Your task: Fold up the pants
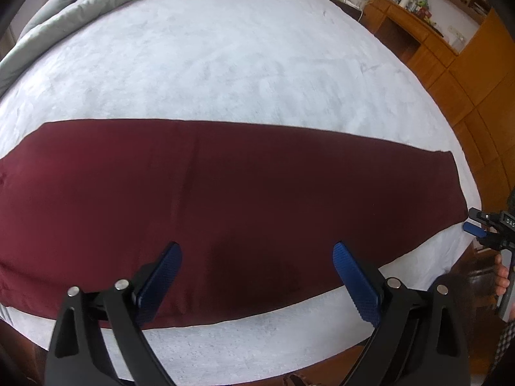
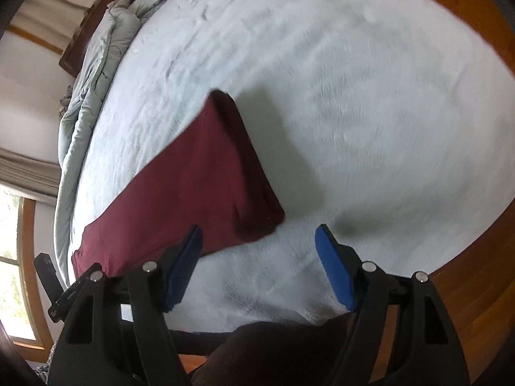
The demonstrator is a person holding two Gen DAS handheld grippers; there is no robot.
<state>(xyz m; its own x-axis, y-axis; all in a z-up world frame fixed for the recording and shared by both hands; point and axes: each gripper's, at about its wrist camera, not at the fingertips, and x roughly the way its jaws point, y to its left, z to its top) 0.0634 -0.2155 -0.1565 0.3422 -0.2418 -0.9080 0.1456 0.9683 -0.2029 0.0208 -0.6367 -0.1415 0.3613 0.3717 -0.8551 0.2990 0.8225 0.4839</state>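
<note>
The dark red pants (image 1: 225, 199) lie flat on the white bed sheet (image 1: 225, 64), folded lengthwise, stretched left to right with the leg end at the right. My left gripper (image 1: 257, 257) is open and empty, just above the pants' middle near the front edge. My right gripper (image 2: 257, 244) is open and empty, hovering by the leg end of the pants (image 2: 199, 177), whose hem corner lies just ahead of the fingers. The right gripper also shows at the right edge of the left wrist view (image 1: 482, 228).
A grey-green duvet (image 1: 80, 3) is bunched along the far left of the bed. Wooden cabinets and a cluttered desk (image 1: 418, 22) stand to the right. The wooden floor (image 2: 466, 273) borders the bed. A window (image 2: 13, 257) is at the left.
</note>
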